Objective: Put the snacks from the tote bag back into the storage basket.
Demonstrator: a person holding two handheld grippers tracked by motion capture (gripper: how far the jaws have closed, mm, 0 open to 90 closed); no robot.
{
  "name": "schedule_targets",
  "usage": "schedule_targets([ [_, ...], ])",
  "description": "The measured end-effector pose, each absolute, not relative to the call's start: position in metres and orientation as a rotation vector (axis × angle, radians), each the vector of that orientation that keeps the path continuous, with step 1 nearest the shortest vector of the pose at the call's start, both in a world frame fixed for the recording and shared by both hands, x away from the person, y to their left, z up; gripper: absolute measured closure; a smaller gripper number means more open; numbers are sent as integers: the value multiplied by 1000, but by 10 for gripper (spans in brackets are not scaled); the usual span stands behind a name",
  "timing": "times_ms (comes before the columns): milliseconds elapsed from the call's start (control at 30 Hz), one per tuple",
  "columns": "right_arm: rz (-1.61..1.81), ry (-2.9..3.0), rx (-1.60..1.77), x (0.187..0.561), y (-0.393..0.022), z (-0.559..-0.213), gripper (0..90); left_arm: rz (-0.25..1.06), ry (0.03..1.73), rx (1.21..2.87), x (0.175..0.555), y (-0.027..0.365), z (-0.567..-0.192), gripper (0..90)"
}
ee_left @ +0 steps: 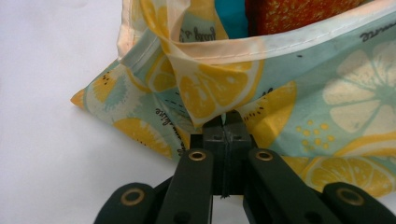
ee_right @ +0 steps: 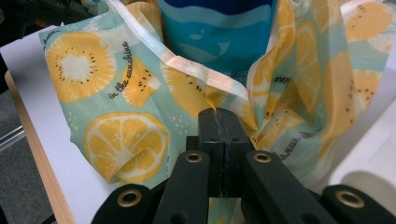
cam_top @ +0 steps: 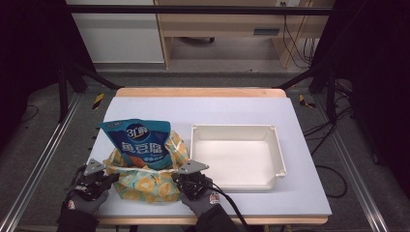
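Near the front left corner of the tabletop, you hold the lemon-print fabric bag from both sides. Your left hand-held gripper is clamped on the bag's left rim fold, and your right hand-held gripper is pinched shut on the right rim. That two-sided hold likely keeps the mouth spread and the bag standing, so the blue snack pouch stays upright inside it. The bag is soft, crumpled cloth, pale teal with yellow citrus slices and a cream hem. Beside it, toward the right edge, sits a white plastic tray.
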State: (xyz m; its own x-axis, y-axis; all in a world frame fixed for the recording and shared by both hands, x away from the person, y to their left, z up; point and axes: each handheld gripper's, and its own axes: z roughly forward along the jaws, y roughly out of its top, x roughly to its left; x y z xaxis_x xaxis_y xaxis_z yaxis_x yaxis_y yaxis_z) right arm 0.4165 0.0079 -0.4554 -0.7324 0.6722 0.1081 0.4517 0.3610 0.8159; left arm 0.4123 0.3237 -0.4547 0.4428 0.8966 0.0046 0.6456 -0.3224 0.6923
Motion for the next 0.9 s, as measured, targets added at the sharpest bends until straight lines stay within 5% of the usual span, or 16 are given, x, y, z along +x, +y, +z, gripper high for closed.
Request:
schedule_targets([
  [333, 1299, 2384, 998, 415, 9, -461, 880, 523, 1293, 2048, 413, 326, -456, 878],
  [600, 1394, 2329, 980, 412, 1, -440, 752, 594, 1301, 1922, 405, 334, -445, 623],
  [900, 1461, 2247, 957, 413, -13, -414, 734, 664, 1276, 1775, 388, 341, -424, 471],
])
